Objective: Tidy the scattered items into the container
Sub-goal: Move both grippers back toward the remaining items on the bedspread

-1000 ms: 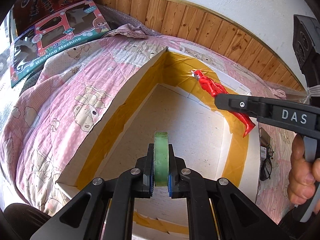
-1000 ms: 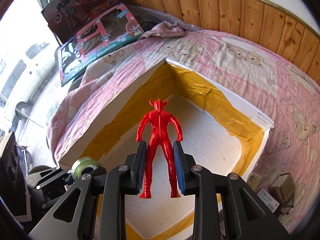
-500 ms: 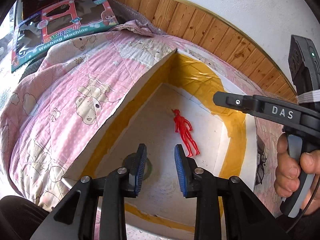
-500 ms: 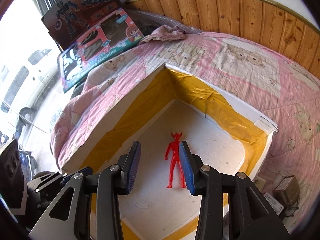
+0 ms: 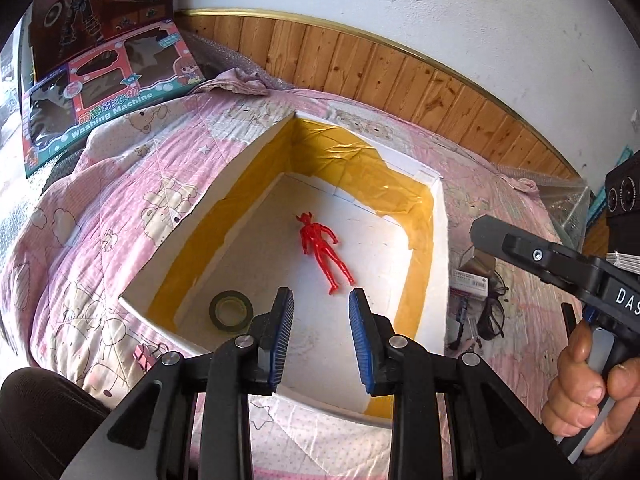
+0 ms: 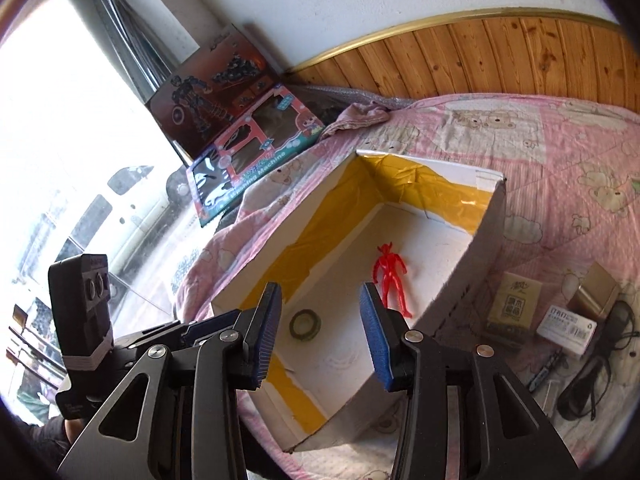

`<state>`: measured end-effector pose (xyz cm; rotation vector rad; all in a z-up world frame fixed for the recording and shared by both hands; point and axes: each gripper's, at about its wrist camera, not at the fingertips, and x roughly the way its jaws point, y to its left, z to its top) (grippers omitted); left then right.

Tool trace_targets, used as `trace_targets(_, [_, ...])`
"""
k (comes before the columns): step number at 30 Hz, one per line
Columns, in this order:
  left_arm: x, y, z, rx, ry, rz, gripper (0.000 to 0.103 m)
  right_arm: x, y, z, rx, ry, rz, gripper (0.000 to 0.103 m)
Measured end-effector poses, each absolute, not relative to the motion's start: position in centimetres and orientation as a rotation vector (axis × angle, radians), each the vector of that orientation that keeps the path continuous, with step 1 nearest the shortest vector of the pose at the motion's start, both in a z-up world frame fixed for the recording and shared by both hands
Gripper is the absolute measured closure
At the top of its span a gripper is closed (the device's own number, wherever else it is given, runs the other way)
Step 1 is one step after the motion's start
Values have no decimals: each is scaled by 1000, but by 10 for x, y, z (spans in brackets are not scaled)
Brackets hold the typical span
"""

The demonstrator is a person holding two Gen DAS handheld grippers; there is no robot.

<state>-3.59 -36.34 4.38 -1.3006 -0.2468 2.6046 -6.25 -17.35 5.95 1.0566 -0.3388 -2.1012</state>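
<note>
Both of your grippers hung above the open white box (image 5: 438, 264), and neither carried anything. The left gripper (image 5: 320, 322) had its blue-padded fingers (image 5: 282, 332) spread apart and empty over the box's near edge. The right gripper (image 6: 320, 330) likewise had its fingers (image 6: 374, 336) parted with nothing between them; in the left wrist view its black body stood out past the box's right wall, with your hand (image 5: 580, 392) wrapped round its handle.

The box sat on the bed's pink bear-print quilt (image 5: 132, 208), its inner walls lined with yellow tape. The red figure (image 5: 324, 250) lay flat on the box floor near the middle, head toward the far corner. The roll of tape (image 5: 231, 311) lay flat in the near left corner of the box, well apart from the figure.

On the quilt just beyond the box's right wall lay a few small cartons (image 6: 516, 308), a pair of glasses (image 5: 490, 314) and a dark cord (image 6: 600, 356). At the bed's far left corner two toy boxes (image 5: 108, 92) leaned by the wood-panelled wall.
</note>
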Motion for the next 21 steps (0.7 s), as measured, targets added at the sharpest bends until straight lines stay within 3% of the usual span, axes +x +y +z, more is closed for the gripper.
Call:
trace_targets(11, [-4, -296, 58, -1223, -135, 2485, 72, -29, -89, 34, 1096, -557, -2150, 59])
trace_targets(21, [10, -226, 34, -1256, -53, 2295, 62, -21, -12, -7, 1257, -701, -2296, 59])
